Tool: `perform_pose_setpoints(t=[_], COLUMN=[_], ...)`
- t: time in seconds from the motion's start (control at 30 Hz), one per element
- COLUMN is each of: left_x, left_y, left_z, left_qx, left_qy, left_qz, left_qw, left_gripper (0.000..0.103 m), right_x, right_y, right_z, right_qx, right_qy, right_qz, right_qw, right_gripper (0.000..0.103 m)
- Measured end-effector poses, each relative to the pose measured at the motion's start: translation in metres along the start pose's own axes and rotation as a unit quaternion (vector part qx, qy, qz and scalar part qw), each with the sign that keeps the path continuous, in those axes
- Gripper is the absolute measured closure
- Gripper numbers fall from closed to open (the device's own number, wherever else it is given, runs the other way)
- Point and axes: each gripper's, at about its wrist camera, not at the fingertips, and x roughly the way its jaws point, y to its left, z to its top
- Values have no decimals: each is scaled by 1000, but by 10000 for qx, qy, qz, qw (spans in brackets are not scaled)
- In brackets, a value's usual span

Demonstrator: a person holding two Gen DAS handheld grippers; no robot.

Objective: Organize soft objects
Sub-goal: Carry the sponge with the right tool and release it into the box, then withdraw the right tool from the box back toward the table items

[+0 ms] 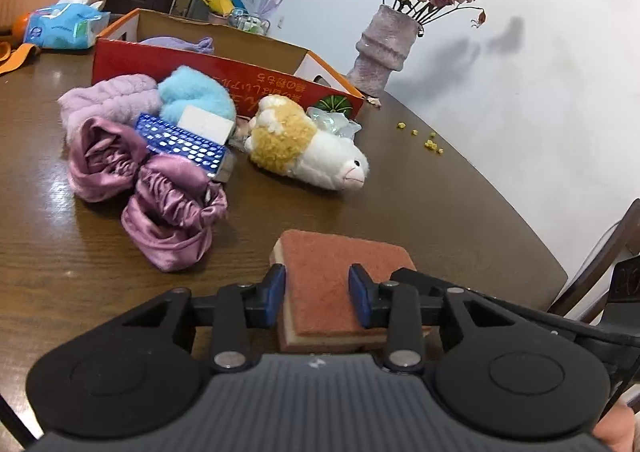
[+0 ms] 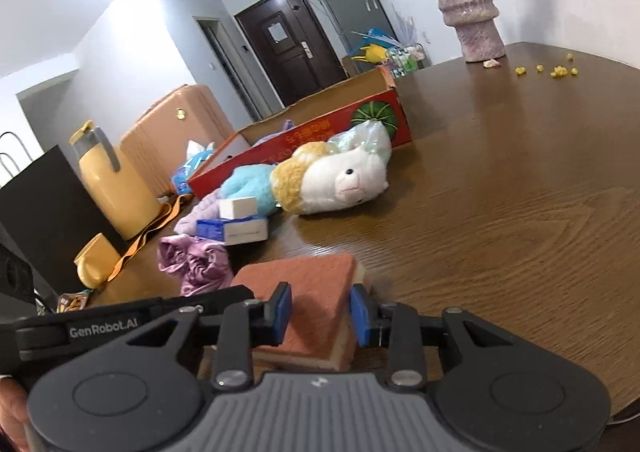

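Observation:
A terracotta-topped sponge (image 1: 320,256) (image 2: 316,276) with a pale foam base lies on the brown table close to me. Both grippers are at it, side by side. My left gripper (image 1: 318,288) has its left pad against the sponge's left side and its right pad on the top. My right gripper (image 2: 320,310) mirrors this, with its right pad against the right side. The sponge fills both narrow gaps. Further off lie a white and yellow plush alpaca (image 1: 320,159) (image 2: 344,179), a blue fluffy item (image 1: 196,93), a lilac fluffy cloth (image 1: 108,99) and purple satin caps (image 1: 168,207).
A red cardboard box (image 1: 224,67) (image 2: 376,107) stands open behind the pile with lilac cloth inside. A blue patterned box (image 1: 180,139) and a white box (image 1: 206,121) rest on the pile. A vase of roses (image 1: 384,47), yellow crumbs (image 1: 430,143), a tissue pack (image 1: 64,25) and a yellow jug (image 2: 108,187) stand around.

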Motion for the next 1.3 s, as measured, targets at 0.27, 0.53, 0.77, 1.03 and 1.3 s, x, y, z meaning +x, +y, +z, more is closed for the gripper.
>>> perform_pose_setpoints(t=[0.27,0.53,0.77,1.03,1.3], left_x=[-28,-19,43,80,30], left_y=[-3,23,89,142,117], left_z=[17,132,218,216,224], left_qx=[116,172,5,1,589], left_qy=[-596,-1216,-945,-303,-880], left_qz=[-67,69,884,1228,1466], left_qw=[9981,9924,9916,9920,9835], left_gripper=[71,72,72,60,47], right_x=[-10,45,186,282,258], right_y=[20,54,63,78,91], right_z=[17,126,213,208,209], right_qx=[-257,-745,-312,-447,-762], right_qy=[-347,-752,59,1062,932], right_qz=[139,484,798,426,243], right_qw=[9990,9932,9963,9924,9924], right_gripper=[76,77,77,74,71])
